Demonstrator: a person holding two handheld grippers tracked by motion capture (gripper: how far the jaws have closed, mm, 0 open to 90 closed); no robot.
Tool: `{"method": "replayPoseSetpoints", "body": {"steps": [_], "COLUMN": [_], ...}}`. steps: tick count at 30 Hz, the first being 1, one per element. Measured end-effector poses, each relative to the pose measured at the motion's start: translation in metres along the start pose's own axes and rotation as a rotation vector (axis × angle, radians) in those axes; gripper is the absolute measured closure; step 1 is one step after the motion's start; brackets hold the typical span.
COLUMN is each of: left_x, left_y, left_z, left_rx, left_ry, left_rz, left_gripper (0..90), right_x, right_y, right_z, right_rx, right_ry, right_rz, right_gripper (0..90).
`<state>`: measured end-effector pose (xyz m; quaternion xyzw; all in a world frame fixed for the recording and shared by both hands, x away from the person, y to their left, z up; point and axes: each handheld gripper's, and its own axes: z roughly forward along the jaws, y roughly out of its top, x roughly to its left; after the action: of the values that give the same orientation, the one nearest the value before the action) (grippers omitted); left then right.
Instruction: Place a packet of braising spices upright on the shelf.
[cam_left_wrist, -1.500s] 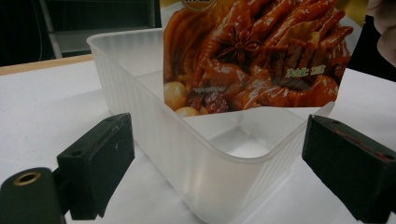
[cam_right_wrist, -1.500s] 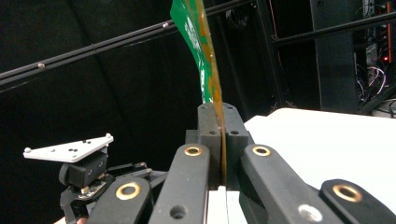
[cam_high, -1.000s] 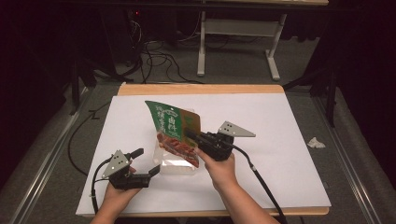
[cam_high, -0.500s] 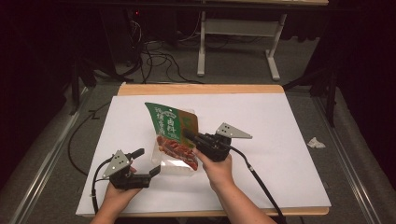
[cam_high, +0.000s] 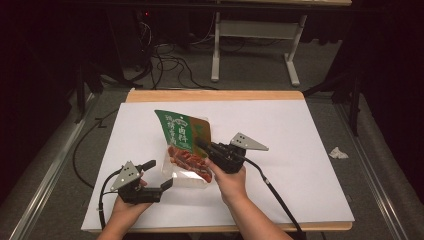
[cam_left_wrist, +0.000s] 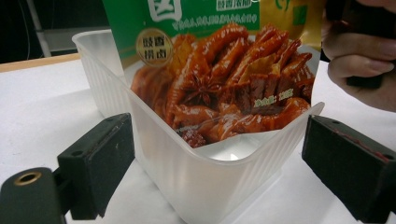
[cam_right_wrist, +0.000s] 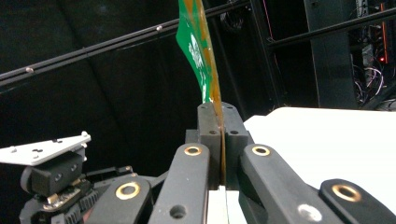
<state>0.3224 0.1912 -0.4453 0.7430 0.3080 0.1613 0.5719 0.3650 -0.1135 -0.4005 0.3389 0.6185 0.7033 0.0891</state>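
The green-and-orange printed food pouch (cam_high: 184, 142) stands tilted with its lower end in the clear ribbed plastic tray (cam_left_wrist: 205, 182) on the white bench (cam_high: 300, 165). My right tool (cam_high: 202, 145) pinches the pouch edge and has eased it slightly trayward; my left tool (cam_high: 159, 176), spread, brackets the tray without touching. Insertion looks nearly complete.

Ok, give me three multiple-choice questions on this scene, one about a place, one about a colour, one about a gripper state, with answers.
1. Where does the printed snack pouch's lower end sit?
A in the clear plastic tray
B on the floor
C under the white table sheet

2. The pouch's top band is
A blue
B green
C white

3. The right gripper is
A wide open
B shut on nothing
C shut on the pouch

Answers: 1 A, the left gripper view shows it inside the tray. 2 B, green print. 3 C, jaws pinch its edge.
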Motion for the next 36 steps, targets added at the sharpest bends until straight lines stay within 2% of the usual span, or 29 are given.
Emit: {"method": "replayPoseSetpoints", "body": {"steps": [5,16,28,36], "left_x": [0.000,0.000,-0.001,0.000], "left_y": [0.000,0.000,0.000,0.000], "left_z": [0.001,0.001,0.000,0.000], "left_rx": [0.003,0.006,0.001,0.002], "left_ry": [-0.003,-0.006,-0.005,-0.005], "left_rz": [0.001,0.005,0.004,0.007], "left_gripper": [10.0,10.0,10.0,10.0], "right_x": [-0.004,-0.008,-0.009,-0.011], "right_y": [-0.006,-0.014,-0.015,-0.020], "right_z": [0.001,0.001,0.000,-0.007], "right_rx": [0.012,0.017,0.017,0.034], "right_ry": [-0.012,-0.007,-0.012,-0.017], "right_rz": [-0.011,-0.015,-0.022,-0.049], "right_gripper": [90.0,90.0,90.0,90.0]}}
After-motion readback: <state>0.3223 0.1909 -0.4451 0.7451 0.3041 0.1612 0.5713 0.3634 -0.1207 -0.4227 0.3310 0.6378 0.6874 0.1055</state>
